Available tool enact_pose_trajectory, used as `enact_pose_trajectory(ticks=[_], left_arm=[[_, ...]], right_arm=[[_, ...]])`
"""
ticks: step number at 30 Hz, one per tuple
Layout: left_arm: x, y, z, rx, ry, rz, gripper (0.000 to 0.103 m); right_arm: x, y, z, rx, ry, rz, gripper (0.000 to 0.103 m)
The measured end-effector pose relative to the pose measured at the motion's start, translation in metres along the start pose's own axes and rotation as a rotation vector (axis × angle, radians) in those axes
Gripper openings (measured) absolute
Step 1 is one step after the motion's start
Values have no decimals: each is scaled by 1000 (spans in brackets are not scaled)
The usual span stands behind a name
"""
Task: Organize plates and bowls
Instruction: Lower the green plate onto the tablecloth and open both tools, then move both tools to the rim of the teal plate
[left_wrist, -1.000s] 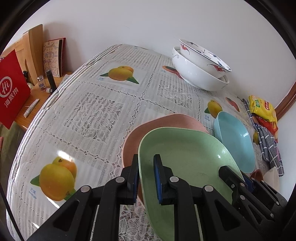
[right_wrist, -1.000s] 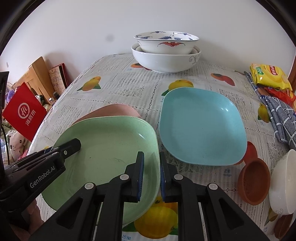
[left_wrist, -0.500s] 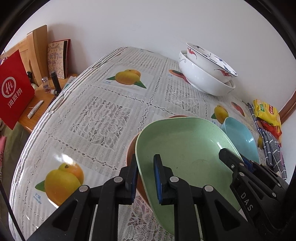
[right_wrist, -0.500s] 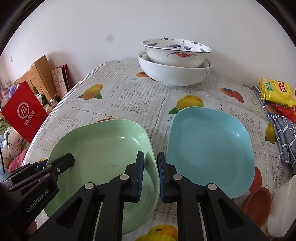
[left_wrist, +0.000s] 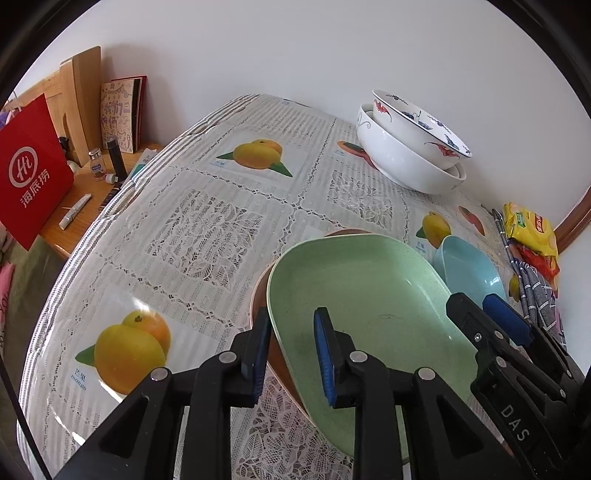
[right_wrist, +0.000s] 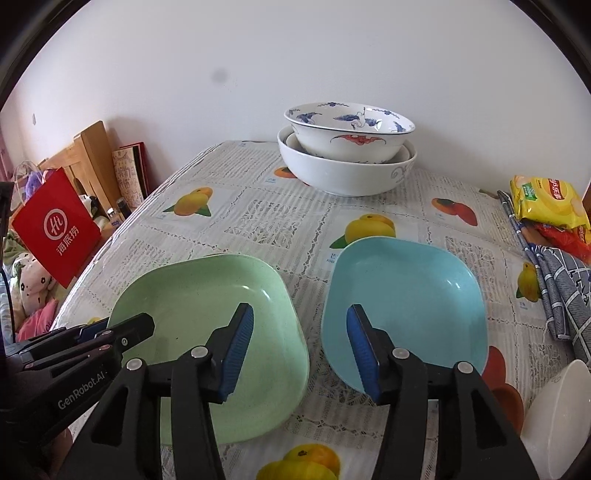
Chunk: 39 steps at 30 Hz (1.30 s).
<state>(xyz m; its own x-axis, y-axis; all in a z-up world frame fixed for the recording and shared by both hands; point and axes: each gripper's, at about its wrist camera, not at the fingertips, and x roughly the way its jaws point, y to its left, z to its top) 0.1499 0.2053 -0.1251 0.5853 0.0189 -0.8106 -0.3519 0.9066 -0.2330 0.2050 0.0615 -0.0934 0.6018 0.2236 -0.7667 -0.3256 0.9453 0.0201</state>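
Observation:
A green plate (left_wrist: 369, 288) (right_wrist: 207, 295) lies stacked on a pink plate (left_wrist: 258, 295), of which only a rim shows. My left gripper (left_wrist: 291, 350) (right_wrist: 118, 326) straddles the green plate's left rim. Its jaws are opening and the pads stand just off the rim. My right gripper (right_wrist: 299, 343) (left_wrist: 474, 301) is at the plate's right rim. Its jaws are opening wide, with the rim between them untouched. A blue plate (right_wrist: 402, 295) (left_wrist: 469, 269) lies just to the right. Two nested white bowls (right_wrist: 343, 158) (left_wrist: 406, 155) stand at the back by the wall.
Snack bags (right_wrist: 546, 203) and a checked cloth (right_wrist: 565, 291) lie along the right edge. A small white bowl (right_wrist: 557, 417) and a brown one (right_wrist: 509, 402) sit at the front right. Off the left edge are a red bag (right_wrist: 59, 229) and a low wooden side table (left_wrist: 85, 199).
The green plate shifted to sit squarely over the pink plate. Both grippers then spread their jaws off its rim, the right one much wider.

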Motion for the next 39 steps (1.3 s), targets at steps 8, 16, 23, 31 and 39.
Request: enact_pose_trajectory(ticks=[8, 16, 23, 31, 39], left_arm=[[-15, -5, -4, 5, -23, 17, 25], [-34, -7, -12, 13, -50, 36, 50], [-50, -18, -15, 41, -92, 34, 56], [-56, -49, -16, 80, -98, -4, 56], [-60, -102, -9, 189, -127, -34, 56]], right_arm=[[-25, -15, -20, 45, 15, 17, 51], [-32, -16, -31, 50, 26, 29, 41], [-47, -16, -36, 34, 14, 30, 41], [-71, -51, -42, 80, -16, -26, 41], [-102, -109, -39, 173, -73, -116, 52]])
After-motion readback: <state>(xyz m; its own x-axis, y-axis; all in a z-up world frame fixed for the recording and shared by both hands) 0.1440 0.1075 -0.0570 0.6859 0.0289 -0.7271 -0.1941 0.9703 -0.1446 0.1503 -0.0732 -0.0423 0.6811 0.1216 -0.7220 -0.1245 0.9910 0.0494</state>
